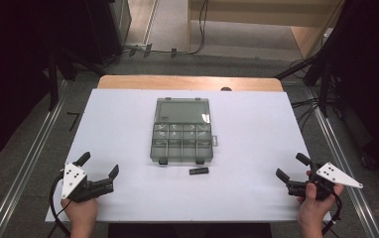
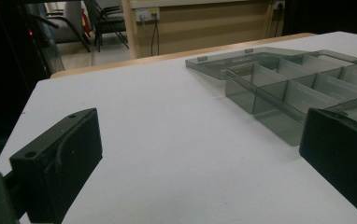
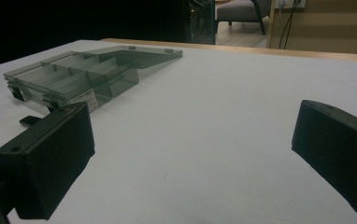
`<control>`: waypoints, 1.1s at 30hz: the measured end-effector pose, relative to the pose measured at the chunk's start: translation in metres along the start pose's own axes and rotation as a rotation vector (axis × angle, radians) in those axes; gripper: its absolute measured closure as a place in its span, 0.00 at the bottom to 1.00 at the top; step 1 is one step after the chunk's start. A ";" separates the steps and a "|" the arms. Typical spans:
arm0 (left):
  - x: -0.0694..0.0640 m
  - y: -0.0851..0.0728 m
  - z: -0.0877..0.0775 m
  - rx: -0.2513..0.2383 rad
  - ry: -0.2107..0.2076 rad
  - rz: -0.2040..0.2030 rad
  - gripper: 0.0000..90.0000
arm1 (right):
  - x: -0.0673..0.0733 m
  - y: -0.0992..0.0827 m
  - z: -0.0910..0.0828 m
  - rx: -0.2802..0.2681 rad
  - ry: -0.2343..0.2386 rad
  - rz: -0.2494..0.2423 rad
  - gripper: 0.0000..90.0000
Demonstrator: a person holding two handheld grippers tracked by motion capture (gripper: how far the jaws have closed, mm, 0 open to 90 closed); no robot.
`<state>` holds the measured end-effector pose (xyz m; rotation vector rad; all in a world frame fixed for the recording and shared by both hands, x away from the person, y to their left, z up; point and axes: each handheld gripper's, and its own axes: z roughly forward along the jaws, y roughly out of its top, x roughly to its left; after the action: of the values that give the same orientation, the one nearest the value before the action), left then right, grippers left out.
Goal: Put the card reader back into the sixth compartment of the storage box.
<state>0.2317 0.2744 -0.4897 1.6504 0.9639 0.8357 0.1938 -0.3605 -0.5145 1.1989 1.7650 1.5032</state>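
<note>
A smoky transparent compartment box (image 1: 182,141) lies open in the middle of the white table top, its lid (image 1: 183,110) folded back flat behind it. Just in front of the box lies a small black bar (image 1: 199,171). My left gripper (image 1: 98,165) rests open at the near left of the table, nothing between its jaws; the box (image 2: 298,88) lies off to its right. My right gripper (image 1: 292,167) is open at the near right edge, empty, with the box (image 3: 74,79) and the black bar (image 3: 28,121) to its left.
The white sheet (image 1: 128,129) covers a wooden table (image 1: 187,82) whose far edge shows behind it. Metal rails (image 1: 29,158) run along both sides on the floor. A small dark knob (image 1: 225,89) sits at the far table edge.
</note>
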 end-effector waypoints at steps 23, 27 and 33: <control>-0.002 -0.001 -0.002 -0.012 -0.005 0.012 0.00 | 0.039 0.032 0.033 0.124 0.245 -0.112 0.00; -0.002 -0.001 -0.002 -0.011 -0.005 0.015 0.00 | 0.047 0.036 0.042 0.153 0.277 -0.147 0.00; -0.002 -0.001 -0.002 -0.011 -0.004 0.014 0.00 | 0.059 0.042 0.058 0.193 0.353 -0.169 0.00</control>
<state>0.2290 0.2740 -0.4901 1.6510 0.9446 0.8450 0.2269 -0.2805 -0.4793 0.8802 2.2265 1.5414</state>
